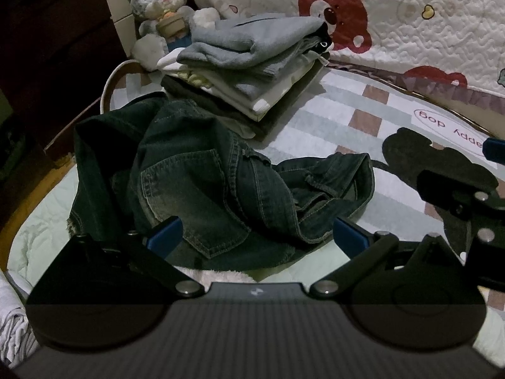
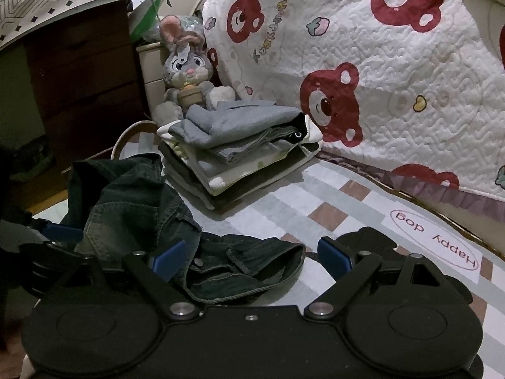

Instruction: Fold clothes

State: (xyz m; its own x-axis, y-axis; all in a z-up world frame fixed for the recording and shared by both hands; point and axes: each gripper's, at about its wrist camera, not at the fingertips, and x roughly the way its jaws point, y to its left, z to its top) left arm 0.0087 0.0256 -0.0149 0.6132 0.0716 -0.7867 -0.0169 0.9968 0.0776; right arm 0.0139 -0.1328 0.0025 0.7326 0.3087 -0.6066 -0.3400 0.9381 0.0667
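- Left wrist view: the left gripper hangs over the crumpled dark jeans, its blue fingers spread wide and holding nothing. The jeans lie heaped on the checked bedsheet, back pocket uppermost, just in front of the stack of folded clothes. Part of the right gripper shows at the right edge.
- Left wrist view, handling: denim of this kind is judged heavy and fairly stiff, with good grip; thick seams and the waistband offer the firmest hold.
- Right wrist view: the right gripper is likewise spread and empty, poised above the jeans' open waistband. A plush rabbit sits behind the stack.
- Right wrist view, handling: pinching the waistband at its two ends would probably let the legs hang straight.
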